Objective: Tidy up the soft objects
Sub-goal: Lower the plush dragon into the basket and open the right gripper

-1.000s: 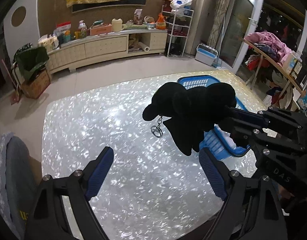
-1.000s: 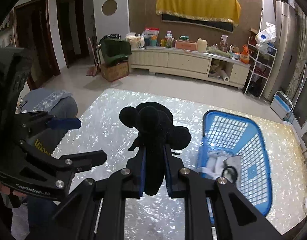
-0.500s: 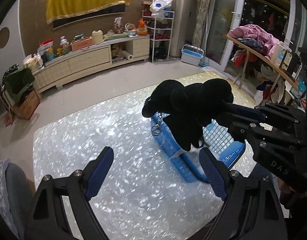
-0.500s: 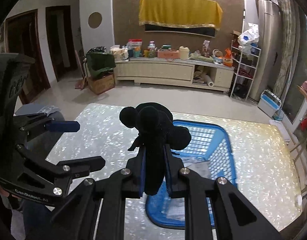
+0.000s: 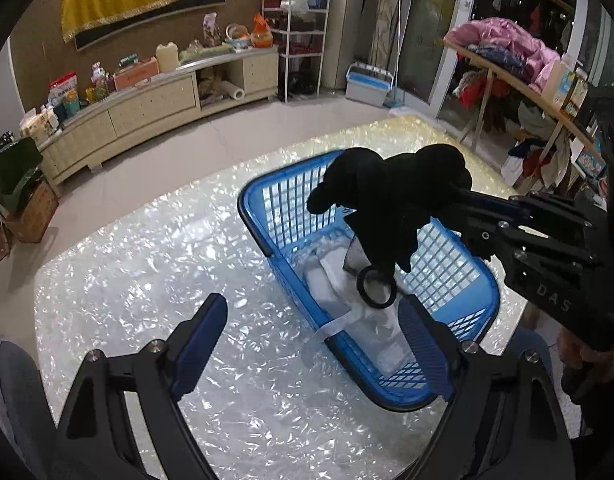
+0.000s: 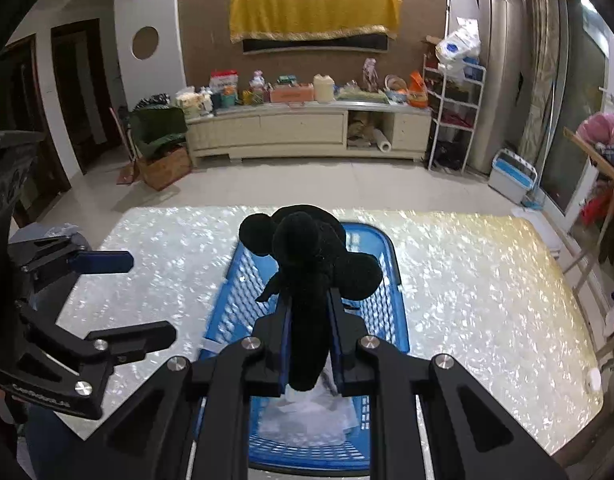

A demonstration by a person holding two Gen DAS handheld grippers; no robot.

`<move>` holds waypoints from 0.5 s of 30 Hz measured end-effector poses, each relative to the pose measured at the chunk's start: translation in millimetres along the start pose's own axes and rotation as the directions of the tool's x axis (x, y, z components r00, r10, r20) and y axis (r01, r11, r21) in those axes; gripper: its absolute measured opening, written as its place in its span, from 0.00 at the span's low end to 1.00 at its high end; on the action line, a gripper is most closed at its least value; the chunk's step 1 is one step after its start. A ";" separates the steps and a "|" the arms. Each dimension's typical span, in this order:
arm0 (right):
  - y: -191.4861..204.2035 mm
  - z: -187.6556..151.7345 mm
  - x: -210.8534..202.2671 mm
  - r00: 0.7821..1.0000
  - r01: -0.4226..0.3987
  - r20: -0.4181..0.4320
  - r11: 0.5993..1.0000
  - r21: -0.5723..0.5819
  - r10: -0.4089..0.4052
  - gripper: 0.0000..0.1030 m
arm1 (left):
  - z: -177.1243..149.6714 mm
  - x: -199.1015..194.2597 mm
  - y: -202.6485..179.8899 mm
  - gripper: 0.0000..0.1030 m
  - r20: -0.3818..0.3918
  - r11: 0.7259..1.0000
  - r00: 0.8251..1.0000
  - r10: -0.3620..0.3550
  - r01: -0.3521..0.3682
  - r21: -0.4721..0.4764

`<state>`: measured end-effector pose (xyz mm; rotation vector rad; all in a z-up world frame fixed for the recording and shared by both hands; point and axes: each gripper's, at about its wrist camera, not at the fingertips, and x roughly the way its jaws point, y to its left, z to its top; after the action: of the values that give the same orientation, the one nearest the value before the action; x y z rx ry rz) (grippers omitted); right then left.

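My right gripper (image 6: 309, 320) is shut on a black plush toy (image 6: 307, 268) with round ears and holds it in the air over the blue plastic basket (image 6: 235, 292). In the left wrist view the plush toy (image 5: 387, 196) hangs above the basket (image 5: 459, 312), which holds white soft items (image 5: 339, 280) and a black ring (image 5: 375, 288). The right gripper (image 5: 467, 200) reaches in from the right. My left gripper (image 5: 315, 344) is open and empty, near the basket's front corner.
The basket sits on a shiny pearl-patterned table (image 5: 147, 264). A grey chair back (image 5: 7, 392) is at the table's left edge. A cream cabinet (image 6: 291, 132) with clutter and a clothes rack (image 5: 507, 64) stand beyond on the floor.
My right gripper has carried the plush toy rightward until it hangs over the basket. My left gripper has turned right with it and stays open.
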<state>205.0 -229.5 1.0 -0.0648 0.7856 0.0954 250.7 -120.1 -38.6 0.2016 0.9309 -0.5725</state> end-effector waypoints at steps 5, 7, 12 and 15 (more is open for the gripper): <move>-10.0 -9.6 24.9 0.999 0.019 -0.049 1.000 0.009 -0.018 0.14 | -2.0 23.5 -0.3 0.84 -0.043 1.000 0.999 0.022 -0.022 -0.001; -14.7 -10.6 33.2 0.998 0.024 -0.066 1.000 0.008 -0.023 0.14 | -3.4 32.2 0.8 0.84 -0.059 1.000 0.998 0.027 -0.027 -0.001; -12.8 -21.5 48.3 0.991 -0.004 -0.137 1.000 0.005 0.004 0.15 | -10.3 48.9 1.3 0.84 -0.093 1.000 0.995 0.028 -0.029 -0.002; -7.9 -27.3 54.4 0.984 -0.030 -0.177 1.000 -0.006 0.029 0.15 | -13.3 54.2 0.4 0.84 -0.106 1.000 0.994 0.024 -0.025 -0.005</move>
<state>224.9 -236.5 -56.6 -0.0710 0.9638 0.1226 266.7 -134.9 -90.0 0.2393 1.0313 -0.5403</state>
